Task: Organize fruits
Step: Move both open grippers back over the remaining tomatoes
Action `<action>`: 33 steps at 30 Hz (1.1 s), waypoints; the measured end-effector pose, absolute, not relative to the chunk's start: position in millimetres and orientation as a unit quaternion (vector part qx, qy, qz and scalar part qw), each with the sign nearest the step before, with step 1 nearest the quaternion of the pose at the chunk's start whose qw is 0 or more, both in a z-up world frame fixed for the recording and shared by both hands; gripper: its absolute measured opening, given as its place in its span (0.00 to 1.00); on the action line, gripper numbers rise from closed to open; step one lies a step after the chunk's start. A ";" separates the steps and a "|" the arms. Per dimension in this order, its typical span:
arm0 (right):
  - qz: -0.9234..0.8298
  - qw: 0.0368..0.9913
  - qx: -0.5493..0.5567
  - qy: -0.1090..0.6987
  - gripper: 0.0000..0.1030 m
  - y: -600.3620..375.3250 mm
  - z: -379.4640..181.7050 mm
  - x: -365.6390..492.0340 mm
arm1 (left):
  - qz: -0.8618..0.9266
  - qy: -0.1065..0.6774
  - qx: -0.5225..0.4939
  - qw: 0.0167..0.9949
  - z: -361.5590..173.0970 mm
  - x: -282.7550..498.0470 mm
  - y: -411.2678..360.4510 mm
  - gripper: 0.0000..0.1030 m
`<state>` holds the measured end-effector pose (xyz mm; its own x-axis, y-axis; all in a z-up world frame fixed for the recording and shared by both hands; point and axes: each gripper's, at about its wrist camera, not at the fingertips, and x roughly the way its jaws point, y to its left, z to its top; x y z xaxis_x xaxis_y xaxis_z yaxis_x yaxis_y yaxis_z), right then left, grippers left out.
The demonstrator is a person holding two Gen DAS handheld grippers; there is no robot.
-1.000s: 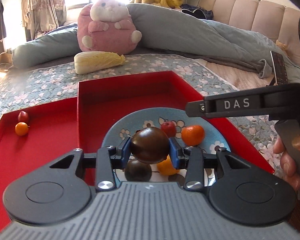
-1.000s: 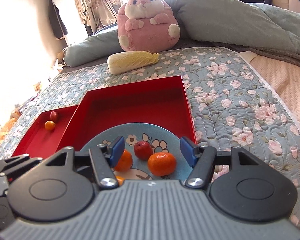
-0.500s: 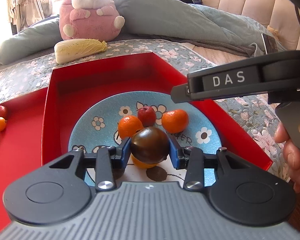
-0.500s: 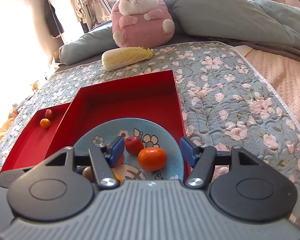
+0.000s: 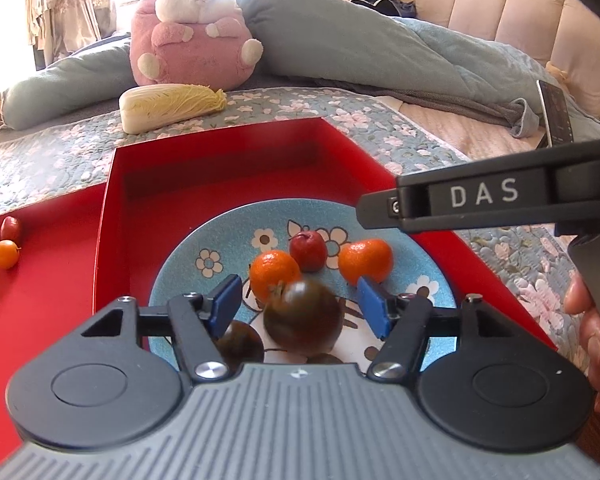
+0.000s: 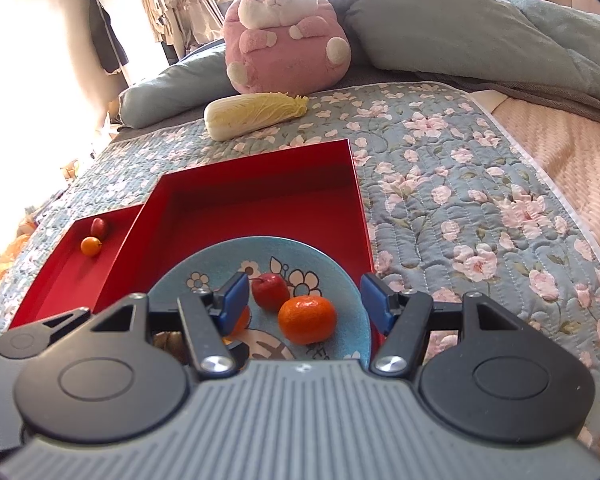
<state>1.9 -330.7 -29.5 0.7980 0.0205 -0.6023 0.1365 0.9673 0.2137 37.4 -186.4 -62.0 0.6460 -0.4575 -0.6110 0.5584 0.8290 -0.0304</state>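
A blue flowered plate sits in a red box. On it lie two mandarins, a small red apple and dark tomatoes. My left gripper is open above the plate; a dark brown tomato sits blurred between its spread blue pads, touching neither. A second dark tomato lies under the left finger. My right gripper is open and empty over the plate, above a mandarin and the apple.
A lower red tray on the left holds a small orange fruit and a small red one. A napa cabbage, a pink plush toy and a grey-blue duvet lie behind on the floral quilt.
My left gripper has opened and let go of the dark tomato, which now sits lower over the plate. My right gripper stays open and has shifted a little.
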 end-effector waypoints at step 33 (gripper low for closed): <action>0.082 0.954 0.044 0.285 0.62 -194.1 19.2 84.8 | -0.068 0.278 0.015 0.958 -22.8 110.8 6.2 0.67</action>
<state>84.8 -194.1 19.2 0.8245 0.1821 -0.5358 -0.1323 0.9826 0.1303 110.8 6.2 -22.8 0.8360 -0.1228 -0.5349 0.1391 0.9902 -0.0099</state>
